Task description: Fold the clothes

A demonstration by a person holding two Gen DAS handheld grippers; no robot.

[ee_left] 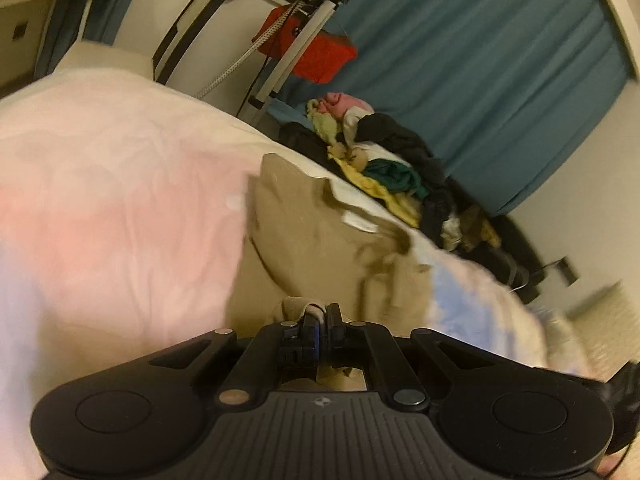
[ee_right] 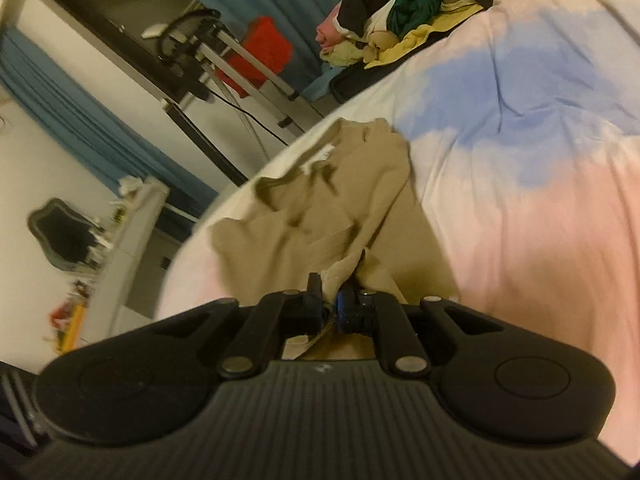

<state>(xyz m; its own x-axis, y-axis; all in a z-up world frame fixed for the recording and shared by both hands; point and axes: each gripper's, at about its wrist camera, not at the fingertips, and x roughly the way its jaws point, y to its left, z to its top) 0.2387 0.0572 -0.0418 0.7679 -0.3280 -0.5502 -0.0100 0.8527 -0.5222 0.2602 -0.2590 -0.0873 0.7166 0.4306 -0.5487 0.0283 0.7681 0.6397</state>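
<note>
A tan garment (ee_left: 304, 224) lies spread and rumpled on the pastel bedspread (ee_left: 120, 184). My left gripper (ee_left: 319, 314) is shut on a bunched edge of it, with cloth showing between and above the black fingers. The right wrist view shows the same tan garment (ee_right: 320, 208) stretching away from my right gripper (ee_right: 330, 298), which is shut on a fold of it. A small white label (ee_right: 320, 156) shows near the garment's far edge. Both views are tilted and blurred.
A heap of unfolded clothes (ee_left: 392, 164) in black, green, yellow and pink sits at the far side of the bed (ee_right: 520, 120). Beyond the bed stand a metal-legged rack (ee_left: 288, 52) with a red object (ee_left: 320, 52), and blue curtains (ee_left: 500, 60). A white shelf (ee_right: 132, 232) stands at left.
</note>
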